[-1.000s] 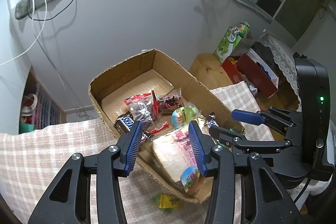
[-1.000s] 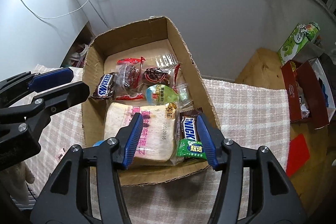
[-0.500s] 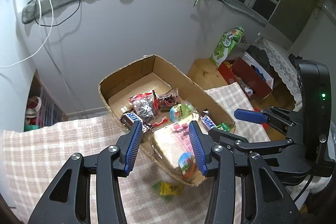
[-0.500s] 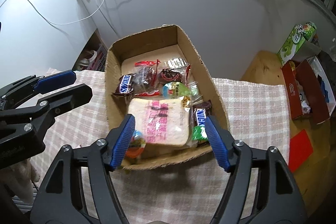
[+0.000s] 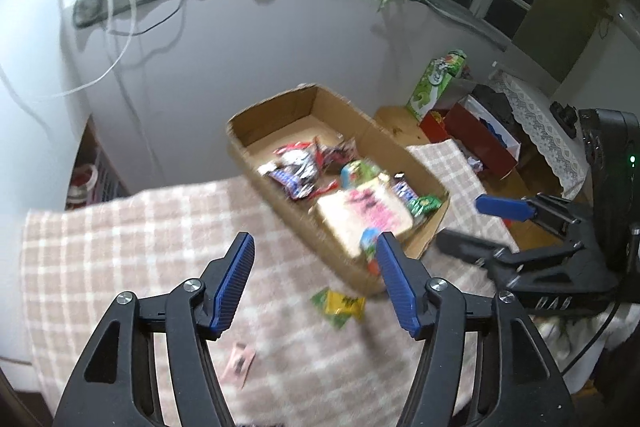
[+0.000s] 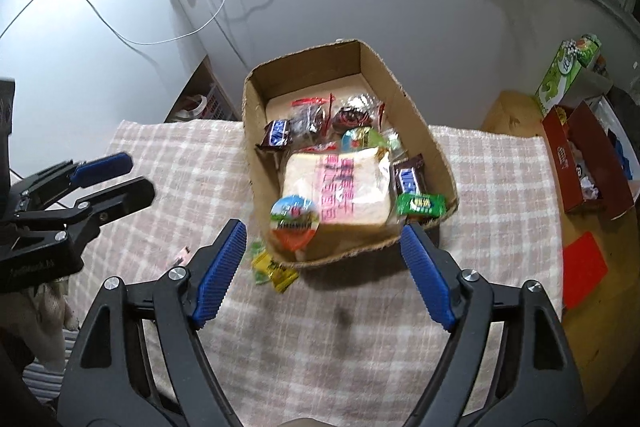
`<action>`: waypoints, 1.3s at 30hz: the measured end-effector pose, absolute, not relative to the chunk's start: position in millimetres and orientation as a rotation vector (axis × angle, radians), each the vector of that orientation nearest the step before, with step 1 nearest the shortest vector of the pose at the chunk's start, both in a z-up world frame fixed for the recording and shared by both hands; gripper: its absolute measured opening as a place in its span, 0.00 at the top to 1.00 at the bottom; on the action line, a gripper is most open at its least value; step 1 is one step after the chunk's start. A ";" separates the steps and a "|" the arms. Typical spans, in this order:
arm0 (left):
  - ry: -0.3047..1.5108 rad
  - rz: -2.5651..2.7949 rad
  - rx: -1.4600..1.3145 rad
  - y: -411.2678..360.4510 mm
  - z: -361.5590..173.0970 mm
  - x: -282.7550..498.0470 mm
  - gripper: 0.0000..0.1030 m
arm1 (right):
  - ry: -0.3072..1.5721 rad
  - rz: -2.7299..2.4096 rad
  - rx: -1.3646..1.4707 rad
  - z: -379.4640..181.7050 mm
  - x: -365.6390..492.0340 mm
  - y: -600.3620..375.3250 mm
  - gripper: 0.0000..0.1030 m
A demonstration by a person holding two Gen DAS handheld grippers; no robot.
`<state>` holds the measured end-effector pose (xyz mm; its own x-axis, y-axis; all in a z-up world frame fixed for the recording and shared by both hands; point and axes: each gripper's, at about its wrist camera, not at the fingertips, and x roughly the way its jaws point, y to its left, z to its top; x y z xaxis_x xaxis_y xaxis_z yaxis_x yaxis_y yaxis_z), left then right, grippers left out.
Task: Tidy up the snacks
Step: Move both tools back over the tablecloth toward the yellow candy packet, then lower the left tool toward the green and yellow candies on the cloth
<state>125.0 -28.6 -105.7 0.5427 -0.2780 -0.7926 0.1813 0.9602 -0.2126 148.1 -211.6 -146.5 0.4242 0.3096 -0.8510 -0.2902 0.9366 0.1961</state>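
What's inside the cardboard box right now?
In the cardboard box: a bagged bread loaf, Snickers bars, an egg-shaped treat, a green packet, red-wrapped snacks. Anything under the loaf is hidden.

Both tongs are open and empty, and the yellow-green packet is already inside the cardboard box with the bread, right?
Not quite. The yellow-green packet lies on the checked cloth outside the cardboard box, by its near wall, as the right wrist view shows. Both tongs are open and empty.
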 end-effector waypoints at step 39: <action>1.131 -0.245 -0.188 22.3 -186.5 36.4 0.54 | 1.203 0.498 -0.013 -230.4 106.6 -175.1 0.52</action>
<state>36.4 22.3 -186.5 0.4032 -0.2876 -0.8687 0.0981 0.9574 -0.2715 106.6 -175.1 -230.4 0.2658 0.3618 -0.8935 -0.3752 0.8926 0.2498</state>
